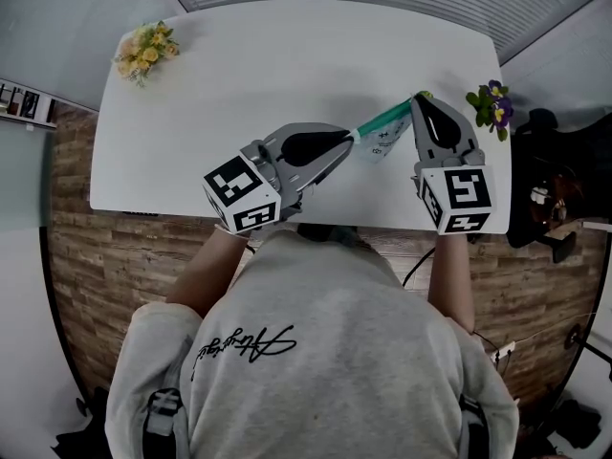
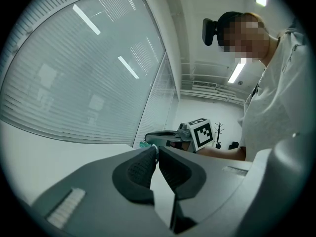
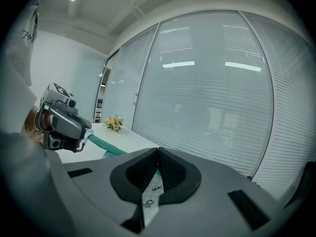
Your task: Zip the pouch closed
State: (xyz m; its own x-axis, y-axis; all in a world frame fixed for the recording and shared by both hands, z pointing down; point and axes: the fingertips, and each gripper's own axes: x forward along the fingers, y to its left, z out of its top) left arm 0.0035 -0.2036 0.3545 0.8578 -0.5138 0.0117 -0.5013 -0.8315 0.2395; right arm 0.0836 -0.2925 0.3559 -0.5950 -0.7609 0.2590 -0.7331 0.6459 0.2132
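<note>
A white printed pouch (image 1: 382, 144) with a green zipper (image 1: 386, 118) hangs stretched above the white table (image 1: 239, 84), between my two grippers. At the pouch's left end my left gripper (image 1: 352, 138) is shut on a white corner; its jaws meet at the tips in its own view (image 2: 157, 149). My right gripper (image 1: 418, 98) is shut on the pouch's right end by the zipper. In the right gripper view (image 3: 158, 151) printed white fabric (image 3: 150, 201) sits pinched between the pads, and the green zipper (image 3: 105, 144) runs off toward the left gripper (image 3: 74, 130). The zipper pull is hidden.
Yellow flowers (image 1: 145, 51) lie at the table's far left corner, and purple flowers (image 1: 491, 104) stand at its right edge close to the right gripper. A dark chair (image 1: 555, 175) stands right of the table. Slatted blinds (image 3: 212, 83) line the wall beyond.
</note>
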